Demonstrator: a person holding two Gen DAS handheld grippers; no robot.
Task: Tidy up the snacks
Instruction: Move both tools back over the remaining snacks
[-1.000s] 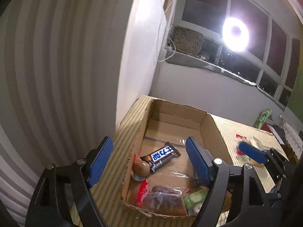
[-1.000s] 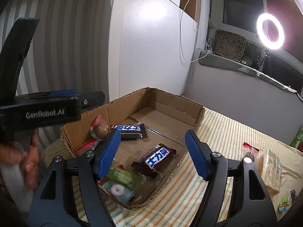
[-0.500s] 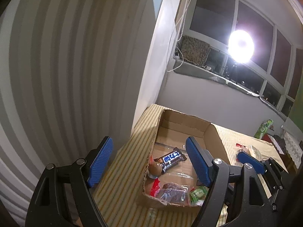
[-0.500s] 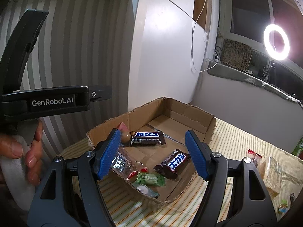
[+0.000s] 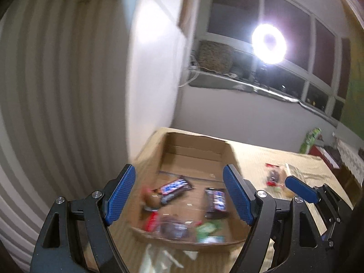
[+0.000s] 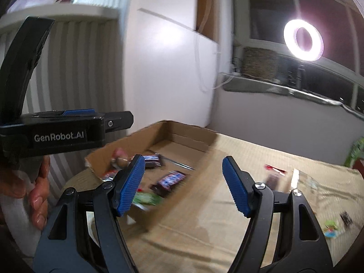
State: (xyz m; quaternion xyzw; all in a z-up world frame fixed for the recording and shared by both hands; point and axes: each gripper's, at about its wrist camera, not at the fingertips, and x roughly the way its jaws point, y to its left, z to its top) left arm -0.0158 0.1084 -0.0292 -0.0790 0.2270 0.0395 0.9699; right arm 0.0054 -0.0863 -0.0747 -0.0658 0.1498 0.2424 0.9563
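Two wrist cameras, both looking forward and a little down.
Each looks from near over the cardboard box (image 5: 195,157) on the striped table (image 6: 261,159); both share the box and ring light (image 5: 268,43).

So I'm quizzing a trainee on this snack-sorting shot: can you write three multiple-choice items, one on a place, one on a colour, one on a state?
1. Where do the dark chocolate bars lie?
A. in the cardboard box
B. on the windowsill
C. on the floor

2. What colour are the pads of the right tool?
A. red
B. blue
C. white

3. How is the left tool?
A. shut on a bar
B. shut, empty
C. open, empty

Key: A, both bars lie on the box floor; B, blue ribbed pads; C, pads apart, nothing between them.
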